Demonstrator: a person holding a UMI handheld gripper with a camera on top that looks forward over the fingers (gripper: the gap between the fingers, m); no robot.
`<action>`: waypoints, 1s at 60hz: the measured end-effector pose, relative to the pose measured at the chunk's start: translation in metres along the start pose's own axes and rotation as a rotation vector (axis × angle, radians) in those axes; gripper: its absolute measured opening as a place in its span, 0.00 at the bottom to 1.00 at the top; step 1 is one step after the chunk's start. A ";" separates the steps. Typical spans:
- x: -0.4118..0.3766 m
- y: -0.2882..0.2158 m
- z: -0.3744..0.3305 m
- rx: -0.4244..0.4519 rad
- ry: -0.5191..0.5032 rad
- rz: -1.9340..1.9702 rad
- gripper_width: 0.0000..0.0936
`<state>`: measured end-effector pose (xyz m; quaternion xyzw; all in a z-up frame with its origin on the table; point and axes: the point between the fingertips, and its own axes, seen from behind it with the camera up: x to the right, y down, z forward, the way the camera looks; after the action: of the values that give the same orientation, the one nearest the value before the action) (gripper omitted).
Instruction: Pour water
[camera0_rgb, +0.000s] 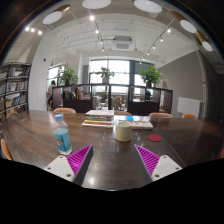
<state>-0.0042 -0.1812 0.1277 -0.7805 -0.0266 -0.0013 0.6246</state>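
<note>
Room was a big open office, windows (118, 72) along the far wall with potted plants (103, 74) in front of them and a bookshelf (12, 90) off to the left. Closer in, I had a long dark wooden table (110, 168) filling most of my view, chairs (64, 111) tucked along its far side.

On the table, a flat stack of books (98, 119) sat far and a bit left of centre. A white mug (122, 130) stood just right of that, roughly straight ahead of the gripper (112, 161) and beyond the fingertips. A clear water bottle with a blue label (62, 136) stood upright to the left, just past the left finger (73, 162) and not touching it. Small red thing (154, 138) lay right of the mug; couldn't tell what it was.

Fingers were spread wide with nothing between them, only bare tabletop, pink pads (149, 157) facing each other.
</note>
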 end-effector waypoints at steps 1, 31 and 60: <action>-0.002 0.000 0.000 0.002 -0.004 0.003 0.89; -0.198 0.019 0.076 0.011 -0.158 -0.028 0.89; -0.239 0.004 0.165 0.083 -0.190 0.001 0.65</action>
<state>-0.2482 -0.0305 0.0794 -0.7505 -0.0855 0.0740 0.6511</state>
